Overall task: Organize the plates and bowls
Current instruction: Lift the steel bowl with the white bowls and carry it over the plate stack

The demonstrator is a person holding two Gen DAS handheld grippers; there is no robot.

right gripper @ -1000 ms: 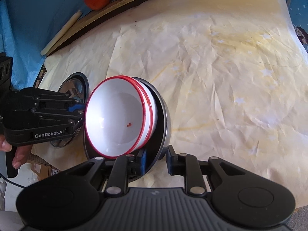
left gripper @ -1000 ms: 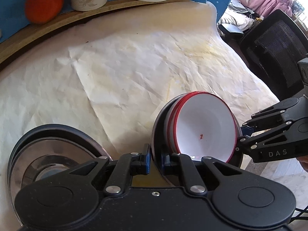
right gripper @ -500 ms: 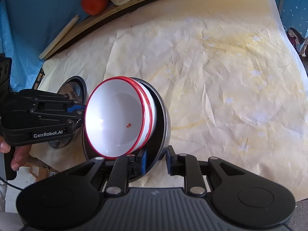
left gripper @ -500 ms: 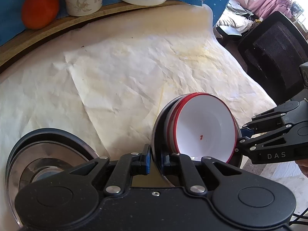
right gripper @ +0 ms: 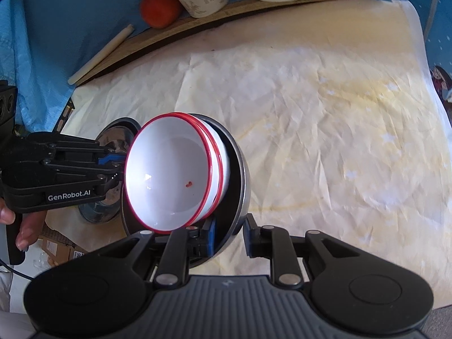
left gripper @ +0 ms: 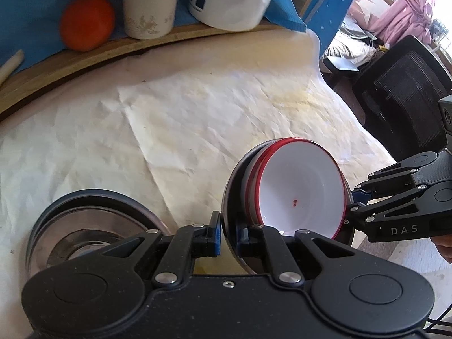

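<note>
Both grippers have carried the nested stack slightly farther over the desk. Left gripper, marked "GenRobot.AI", has its jaws clamped on the dark outer bowl's rim. Right gripper, marked "DAS", clamps the opposite rim. Red-rimmed white bowls sit inside, tilted. Steel plates lie left. Crumpled paper ahead is unobstructed up to the wooden edge.

Paper-covered table, steel plates resting

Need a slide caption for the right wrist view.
Both grippers pinch opposite rim edges of a dark bowl holding nested red-rimmed white bowls.
</note>
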